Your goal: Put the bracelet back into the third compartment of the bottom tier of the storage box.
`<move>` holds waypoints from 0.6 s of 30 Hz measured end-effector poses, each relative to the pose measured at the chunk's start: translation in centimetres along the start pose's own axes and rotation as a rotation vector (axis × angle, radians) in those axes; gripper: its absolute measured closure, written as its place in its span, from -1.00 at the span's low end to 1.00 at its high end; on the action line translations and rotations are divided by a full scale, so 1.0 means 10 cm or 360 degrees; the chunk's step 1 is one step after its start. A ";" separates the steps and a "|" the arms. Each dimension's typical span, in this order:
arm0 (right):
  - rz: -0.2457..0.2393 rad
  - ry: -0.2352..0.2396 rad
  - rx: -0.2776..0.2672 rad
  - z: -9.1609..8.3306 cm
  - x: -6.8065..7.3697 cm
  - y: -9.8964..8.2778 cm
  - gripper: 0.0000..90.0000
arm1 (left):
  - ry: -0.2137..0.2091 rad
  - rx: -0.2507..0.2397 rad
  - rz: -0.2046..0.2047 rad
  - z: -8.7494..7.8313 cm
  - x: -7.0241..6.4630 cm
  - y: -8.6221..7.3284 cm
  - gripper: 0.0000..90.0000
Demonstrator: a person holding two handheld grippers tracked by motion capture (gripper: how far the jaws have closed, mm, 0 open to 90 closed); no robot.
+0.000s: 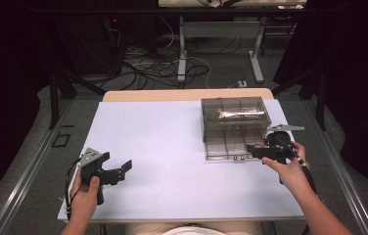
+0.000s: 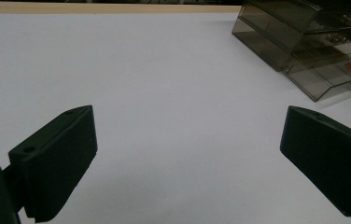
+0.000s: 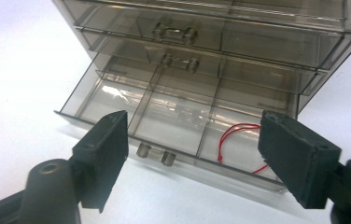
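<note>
High view looks down — both gripper views, low and close, share the drawer box (image 1: 234,128).

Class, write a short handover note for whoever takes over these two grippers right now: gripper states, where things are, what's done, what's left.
Left gripper: open, empty, resting over the white table, away from the work.
Right gripper: open, holding nothing, jaws either side of the bottom drawer's handle.
Clear drawer box: bottom drawer pulled out; red string lies in one end compartment. Upper drawers shut.
Left: probably shutting the drawer or taking the string.

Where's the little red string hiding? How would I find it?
Look on the white table for the see-through drawer box. Its bottom drawer is pulled out, with dividers inside. The red string loops in one end compartment, the only coloured thing there.
</note>
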State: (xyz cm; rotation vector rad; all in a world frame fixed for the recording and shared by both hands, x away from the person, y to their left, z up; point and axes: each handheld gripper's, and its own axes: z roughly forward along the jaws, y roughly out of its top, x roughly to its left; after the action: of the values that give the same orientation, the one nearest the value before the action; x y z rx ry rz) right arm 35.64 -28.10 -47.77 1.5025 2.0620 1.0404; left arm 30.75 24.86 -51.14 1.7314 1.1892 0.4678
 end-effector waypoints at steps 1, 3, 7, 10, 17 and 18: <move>-0.0011 0.0001 -0.0011 -0.01 0.01 -0.01 -0.51 | 0.0000 -0.0001 0.0000 0.00 0.00 0.00 -0.91; -0.0017 0.0004 -0.0016 -0.03 0.03 -0.03 -0.55 | 0.0000 0.0000 -0.0001 0.00 0.00 0.00 -0.91; -0.0084 0.0002 -0.0068 -0.07 0.08 -0.09 -0.65 | 0.0001 0.0000 -0.0002 0.00 0.00 0.00 -0.91; -0.0085 0.0007 -0.0111 -0.10 0.10 -0.13 -0.67 | 0.0002 -0.0001 -0.0002 0.00 0.00 0.00 -0.91; -0.0071 -0.0034 -0.0192 -0.18 0.11 -0.23 -0.75 | 0.0003 -0.0002 -0.0005 0.00 0.00 0.00 -0.91; -0.0069 -0.0034 -0.0188 -0.19 0.11 -0.25 -0.75 | 0.0003 -0.0001 -0.0004 0.00 0.00 0.00 -0.91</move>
State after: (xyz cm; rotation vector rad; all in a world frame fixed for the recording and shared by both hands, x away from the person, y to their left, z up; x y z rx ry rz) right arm 32.37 -28.13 -48.28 1.3987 1.9733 1.1041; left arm 30.74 24.88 -51.16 1.7290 1.1924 0.4685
